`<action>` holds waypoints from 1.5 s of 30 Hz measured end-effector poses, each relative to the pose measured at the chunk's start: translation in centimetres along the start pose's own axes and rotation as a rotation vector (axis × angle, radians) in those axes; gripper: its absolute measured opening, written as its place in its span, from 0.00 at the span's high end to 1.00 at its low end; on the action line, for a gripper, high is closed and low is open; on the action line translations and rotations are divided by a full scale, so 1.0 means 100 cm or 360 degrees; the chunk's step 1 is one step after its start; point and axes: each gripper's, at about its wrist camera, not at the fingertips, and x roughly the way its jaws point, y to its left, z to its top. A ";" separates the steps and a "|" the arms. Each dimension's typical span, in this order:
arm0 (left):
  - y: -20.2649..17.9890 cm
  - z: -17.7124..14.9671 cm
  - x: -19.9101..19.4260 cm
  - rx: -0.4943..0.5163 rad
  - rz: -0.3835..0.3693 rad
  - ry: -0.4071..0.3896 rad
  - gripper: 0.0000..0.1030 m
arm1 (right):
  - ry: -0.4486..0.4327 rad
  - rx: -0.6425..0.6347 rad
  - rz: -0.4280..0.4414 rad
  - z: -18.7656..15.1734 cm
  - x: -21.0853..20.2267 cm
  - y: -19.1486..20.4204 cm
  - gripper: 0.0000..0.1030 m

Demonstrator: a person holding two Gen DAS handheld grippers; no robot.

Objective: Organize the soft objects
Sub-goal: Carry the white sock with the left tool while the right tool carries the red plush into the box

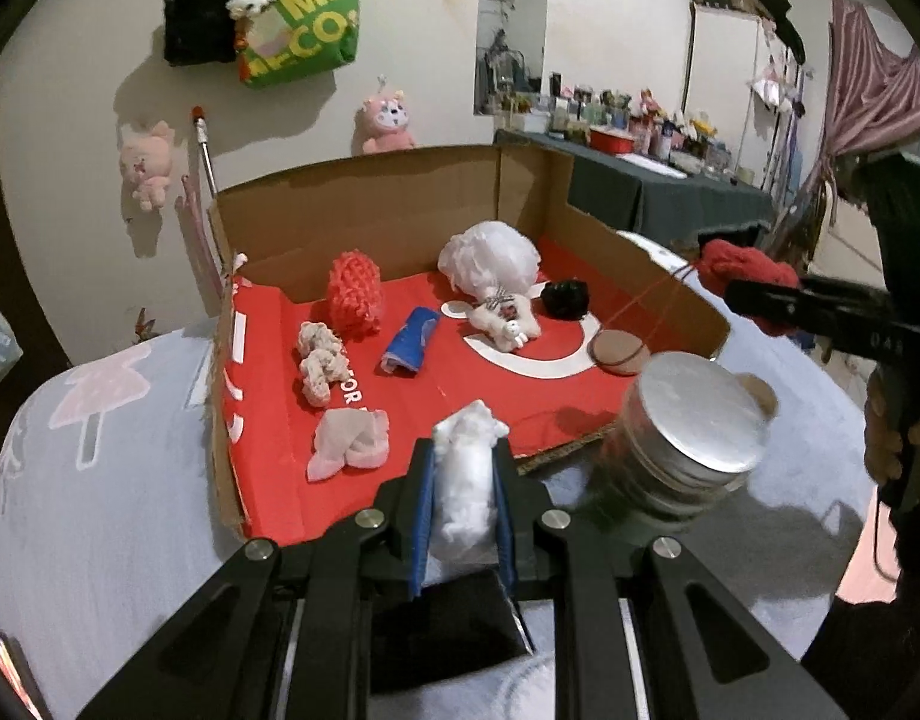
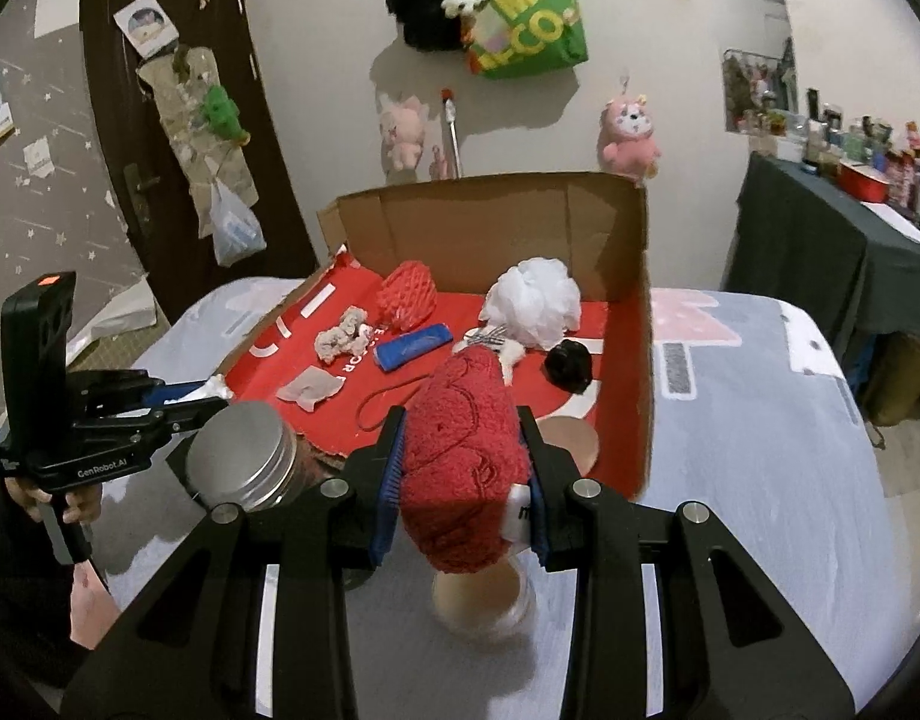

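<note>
An open cardboard box with a red floor sits on the bed. Inside lie a white mesh pouf, a red net sponge, a blue roll, a black soft ball, a small plush and pale cloth scraps. My left gripper is shut on a white cotton wad at the box's near edge. My right gripper is shut on a red fuzzy cloth, held over the box's near right corner; it also shows in the left wrist view.
A metal-lidded jar stands just outside the box's near edge, between the grippers. A small glass jar sits under the right gripper. The bed has a grey printed blanket. Plush toys and bags hang on the wall behind.
</note>
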 end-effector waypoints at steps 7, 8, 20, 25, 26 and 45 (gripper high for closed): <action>0.010 0.020 0.031 0.0064 -0.0046 0.0135 0.82 | 0.0188 -0.0059 0.0045 0.022 0.043 -0.001 0.69; 0.010 0.024 0.035 0.0071 -0.0052 0.0153 0.82 | 0.0222 -0.0063 0.0056 0.024 0.050 -0.001 0.69; 0.009 0.049 0.087 0.0190 -0.0107 0.0351 0.82 | 0.0647 -0.0129 0.0164 0.040 0.126 0.002 0.69; 0.010 0.055 0.105 0.0226 -0.0095 0.0428 0.82 | 0.0795 -0.0172 0.0168 0.036 0.149 0.005 0.69; 0.010 0.056 0.108 0.0233 -0.0089 0.0444 0.82 | 0.0818 -0.0172 0.0172 0.036 0.152 0.004 0.69; 0.006 0.059 0.153 0.0304 -0.0022 0.0627 0.81 | 0.1101 -0.0164 0.0180 0.034 0.193 -0.005 0.67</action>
